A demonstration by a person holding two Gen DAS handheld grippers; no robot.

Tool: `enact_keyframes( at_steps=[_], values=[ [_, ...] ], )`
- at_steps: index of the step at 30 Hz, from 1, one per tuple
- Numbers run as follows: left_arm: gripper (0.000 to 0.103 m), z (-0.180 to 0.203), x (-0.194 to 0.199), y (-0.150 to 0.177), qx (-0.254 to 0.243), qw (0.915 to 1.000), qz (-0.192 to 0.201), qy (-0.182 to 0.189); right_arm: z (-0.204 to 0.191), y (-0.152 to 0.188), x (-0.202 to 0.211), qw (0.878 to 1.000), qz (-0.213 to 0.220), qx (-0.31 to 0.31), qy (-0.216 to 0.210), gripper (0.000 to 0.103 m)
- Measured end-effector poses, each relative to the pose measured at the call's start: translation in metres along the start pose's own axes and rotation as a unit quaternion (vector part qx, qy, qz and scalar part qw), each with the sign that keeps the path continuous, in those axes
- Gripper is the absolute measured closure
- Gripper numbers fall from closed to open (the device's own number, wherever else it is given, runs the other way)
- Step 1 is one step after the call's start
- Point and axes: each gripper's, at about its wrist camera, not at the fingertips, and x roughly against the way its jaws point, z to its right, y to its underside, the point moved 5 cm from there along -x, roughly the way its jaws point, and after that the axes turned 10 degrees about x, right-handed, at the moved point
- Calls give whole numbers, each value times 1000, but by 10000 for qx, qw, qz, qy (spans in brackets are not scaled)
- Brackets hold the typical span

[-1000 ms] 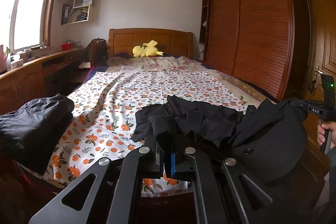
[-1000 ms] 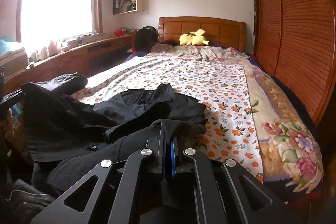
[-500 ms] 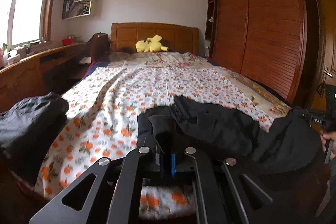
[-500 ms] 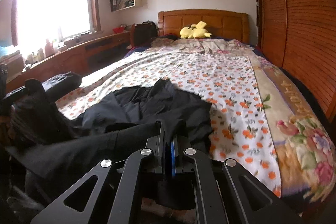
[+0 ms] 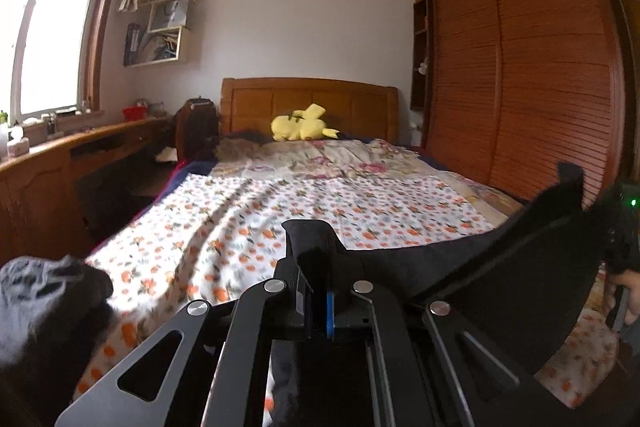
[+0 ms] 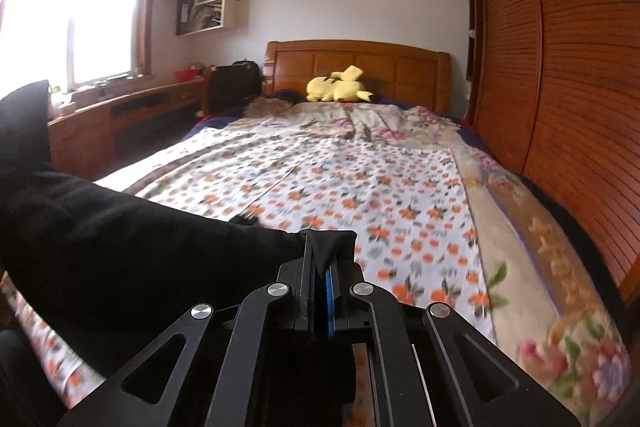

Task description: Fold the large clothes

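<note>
Clearly both claws are clenched on cloth: the left gripper [image 5: 320,301] pinches a tuft of the black garment [image 5: 500,279] at lower centre of its view, and the right gripper [image 6: 326,291] nips another edge. Between them the garment hangs taut (probably so it spreads flat before folding), low over the near end of the flowered bed [image 6: 360,179]. A dark bundle [image 5: 44,307] sits lower left.

I'm seeing matt black cloth in the garment [image 5: 500,267], printed cotton-looking sheet [image 6: 360,187] on the bed, glossy varnished wood on the headboard [image 5: 312,103] and slatted wardrobe [image 6: 560,67], soft yellow plush toy [image 5: 304,129].
</note>
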Motion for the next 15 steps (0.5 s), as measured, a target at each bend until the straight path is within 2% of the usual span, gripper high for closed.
enact_keyframes(
  at_steps=[6,8,9,10,15],
  values=[
    [94,-14,-62,-5,3,9998,-83,-152,8,-8,-69,9993,-219,73,305,100],
    [68,-18,-85,2,-2,9995,-297,-140,8,-3,-90,9987,-344,95,364,100],
    [44,-21,-94,5,23,9992,-368,-152,8,-1,-104,9983,-432,107,390,100],
    [28,-25,-105,11,77,9989,-422,-170,7,2,-118,9976,-529,123,426,100],
    [27,-29,-136,41,-29,9959,-898,-91,5,15,-175,9931,-1017,160,567,99]
  ],
)
